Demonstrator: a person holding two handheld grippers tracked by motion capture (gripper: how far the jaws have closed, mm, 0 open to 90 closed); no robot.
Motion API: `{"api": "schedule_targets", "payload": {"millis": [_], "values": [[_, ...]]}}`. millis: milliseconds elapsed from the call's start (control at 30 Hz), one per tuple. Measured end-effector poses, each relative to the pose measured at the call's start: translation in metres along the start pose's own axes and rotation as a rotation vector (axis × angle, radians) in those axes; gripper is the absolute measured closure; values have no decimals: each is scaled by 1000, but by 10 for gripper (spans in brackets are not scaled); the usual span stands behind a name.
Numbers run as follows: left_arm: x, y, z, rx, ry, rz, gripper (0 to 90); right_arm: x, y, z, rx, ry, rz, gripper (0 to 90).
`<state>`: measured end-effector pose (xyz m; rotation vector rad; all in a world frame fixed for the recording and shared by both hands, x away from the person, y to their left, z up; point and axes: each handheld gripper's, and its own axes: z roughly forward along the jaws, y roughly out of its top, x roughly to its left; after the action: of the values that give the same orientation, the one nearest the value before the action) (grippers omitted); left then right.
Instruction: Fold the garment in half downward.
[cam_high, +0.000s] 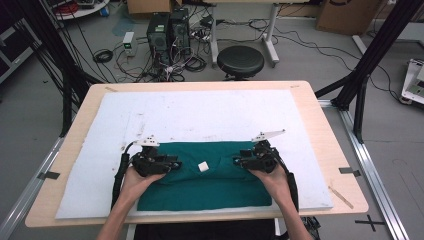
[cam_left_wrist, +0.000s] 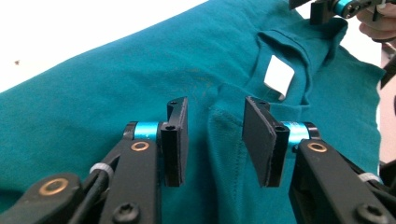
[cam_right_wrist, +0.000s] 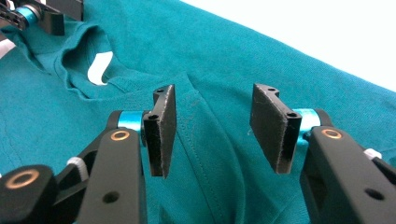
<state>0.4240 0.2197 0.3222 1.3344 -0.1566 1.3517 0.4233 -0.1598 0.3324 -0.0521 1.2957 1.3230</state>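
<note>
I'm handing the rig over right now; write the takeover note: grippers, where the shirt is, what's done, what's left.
Left gripper: jaws open, over a raised fold of the teal T-shirt beside the collar, gripping nothing.
Right gripper: jaws open, over a ridge of cloth on the other side of the collar, gripping nothing.
T-shirt: on the white mat at the near edge, collar and white label between the grippers.
Done: both grippers in place at the shoulders.
Left: probably close both on the cloth, then lift or fold.

Bright even light, soft shadows, slight blur
</note>
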Motion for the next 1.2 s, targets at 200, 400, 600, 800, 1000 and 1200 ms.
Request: {"api": "schedule_targets", "payload": {"millis": [200,400,600,800,1000,1200], "values": [[0,-1,4,46,4,25,730,-2,0,1,10,2,12,493],[-4,-2,4,48,-22,57,880,-3,1,9,38,6,0,461],[-12,-1,-1,33,-91,78,885,-1,2,14,53,27,-26,443],[-16,-2,-10,18,-99,86,885,-1,3,21,86,43,-27,467],[-16,-5,-15,6,-92,82,884,6,3,26,128,84,-74,724],[-21,-9,-21,1,-92,96,884,14,-1,15,89,84,-105,890]]}}
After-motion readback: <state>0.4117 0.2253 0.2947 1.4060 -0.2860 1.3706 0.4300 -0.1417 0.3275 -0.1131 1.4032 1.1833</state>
